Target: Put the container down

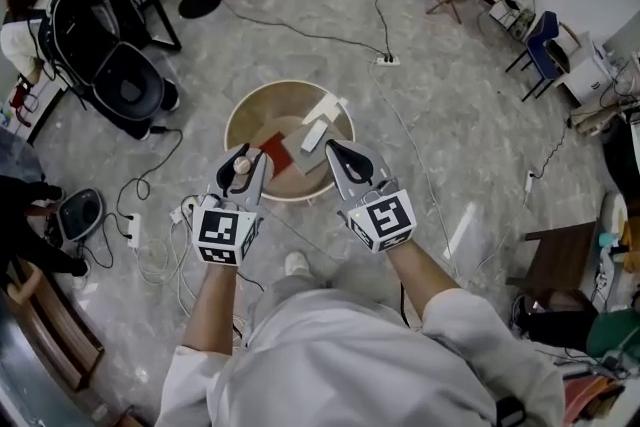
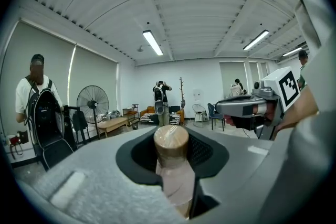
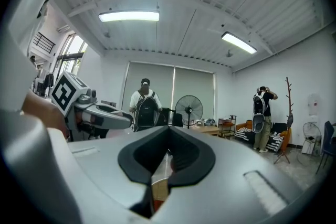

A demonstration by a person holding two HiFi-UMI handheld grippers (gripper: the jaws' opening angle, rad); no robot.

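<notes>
Below, container [image 1: 250, 105] over floor [image 1: 460, 115] with cables [image 1: 300, 34]; stroller [image 1: 110, 65] left, chair [image 1: 540, 50] right.

The person wears a white shirt [image 1: 330, 355]. The left gripper [image 1: 240, 171] and right gripper [image 1: 343, 160] are grey with black jaw linings, each bearing 1 white cube with black square markers.

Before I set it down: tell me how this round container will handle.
The container looks stiff, so probably won't flex. Loose blocks inside may slide if it tilts. The left gripper holds its round peg, which might swivel.
</notes>
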